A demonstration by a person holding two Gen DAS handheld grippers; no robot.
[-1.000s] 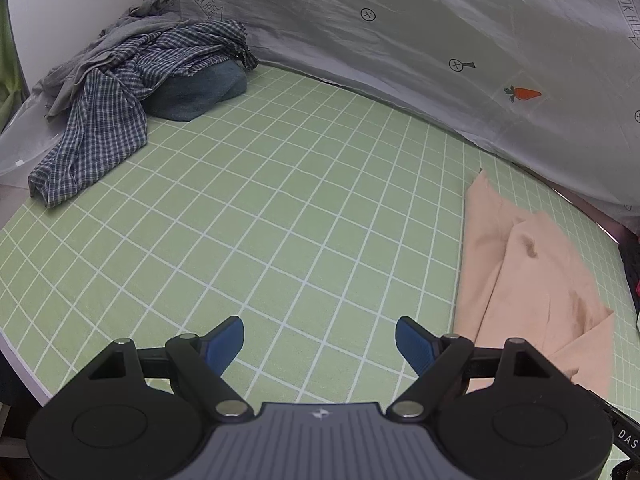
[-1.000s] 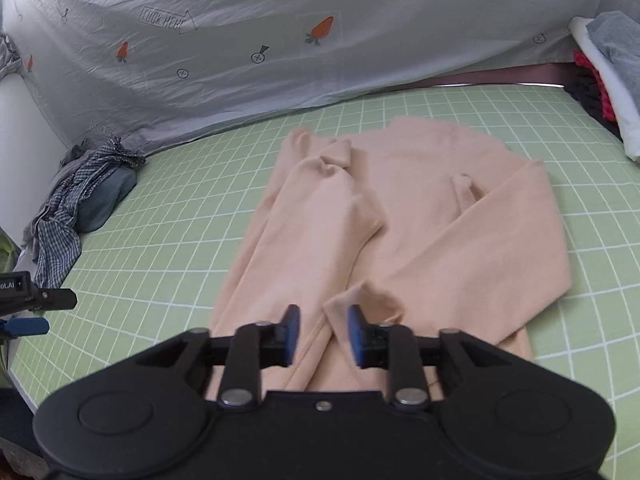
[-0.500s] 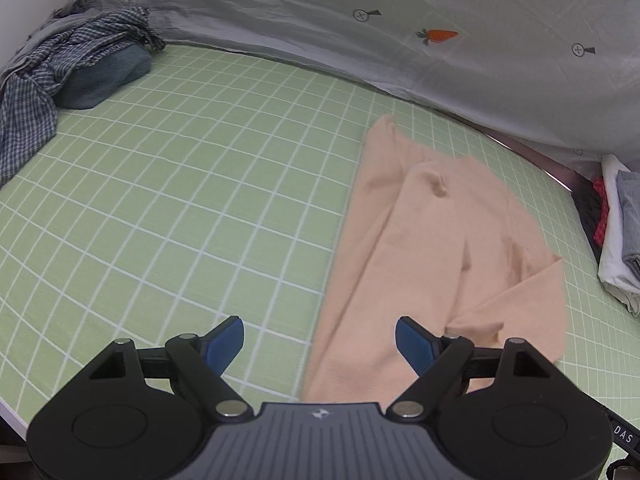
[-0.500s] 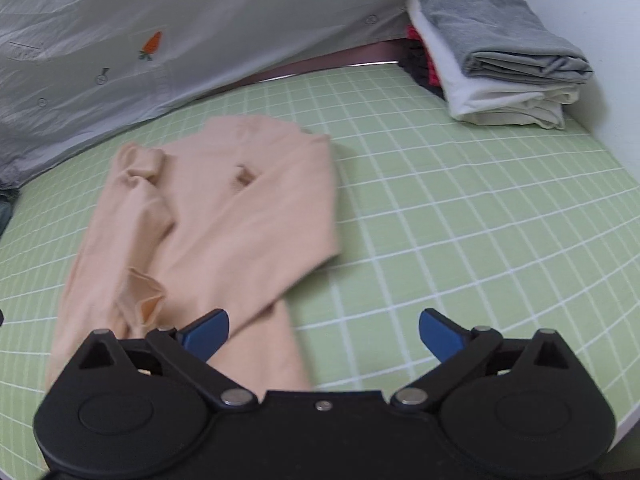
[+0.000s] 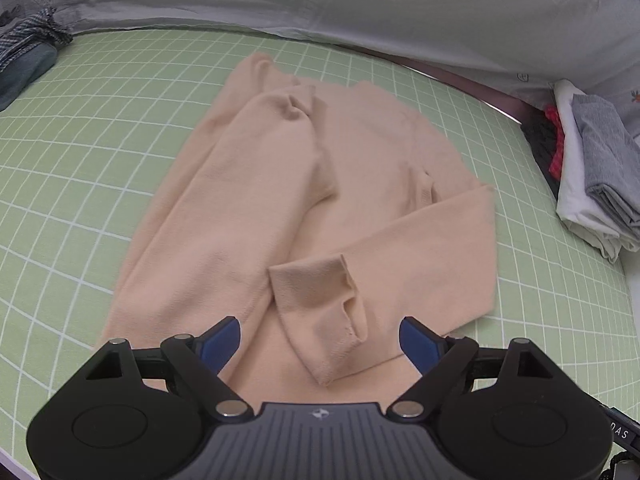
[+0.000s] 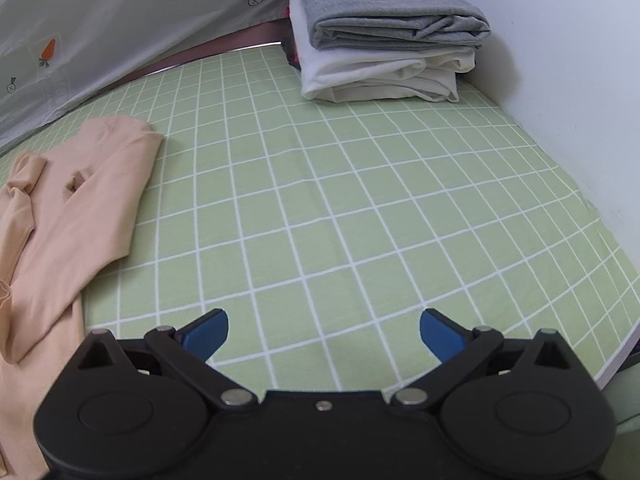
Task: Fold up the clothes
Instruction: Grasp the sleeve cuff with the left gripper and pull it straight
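Left wrist view: left tongs (image 5: 320,340) opening, nothing pinched, poised over peach sweater (image 5: 280,200). Sweater lies on green checked bed sheet (image 5: 100,140), both sleeves folded inward, near cuff (image 5: 320,312) just beyond tongs.

Right wrist view: right tongs (image 6: 324,330) spread wide, empty, over bare sheet right of sweater. Folded stack (image 6: 384,36) well beyond sweater.

Advice: grip both hem corners level, fold toward collar evenly.

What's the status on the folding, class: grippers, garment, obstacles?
Left gripper opening, over cuff. Right gripper open, empty. Peach sweater flat, sleeves folded in. Nothing in the way.
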